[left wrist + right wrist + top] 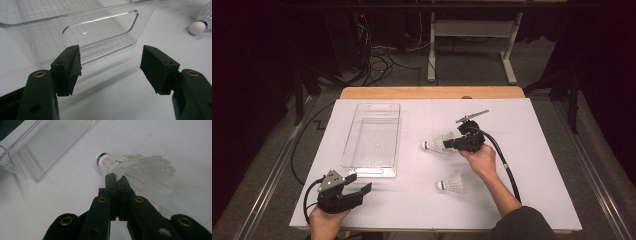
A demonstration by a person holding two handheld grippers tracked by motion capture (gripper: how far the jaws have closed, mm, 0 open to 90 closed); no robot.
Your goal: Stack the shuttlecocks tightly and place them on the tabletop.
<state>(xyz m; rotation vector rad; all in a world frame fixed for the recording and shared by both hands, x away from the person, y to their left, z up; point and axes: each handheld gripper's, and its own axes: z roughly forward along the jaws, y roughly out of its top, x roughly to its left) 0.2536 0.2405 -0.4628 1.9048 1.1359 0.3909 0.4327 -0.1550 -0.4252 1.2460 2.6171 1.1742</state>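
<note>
My right gripper [451, 143] [116, 178] is shut on the feather skirt of a white shuttlecock [435, 144] [140, 170]. Its cork, ringed with a blue band, points left toward the clear plastic tray [368, 171] [47, 150]. I cannot tell whether this shuttlecock rests on the sheet or hangs just above it. A second shuttlecock [452, 183] [200, 23] lies on the white sheet nearer the person, below the right hand. My left gripper [360, 181] [110, 65] stands open at the front left, with nothing between its jaws, just short of the tray's near end wall [100, 32].
The tray holds nothing. A white sheet [532, 165] covers the wooden table [432, 92]. The right gripper's black cable [507, 165] trails toward the front right. Beyond the table are floor cables and white desk legs [431, 45].
</note>
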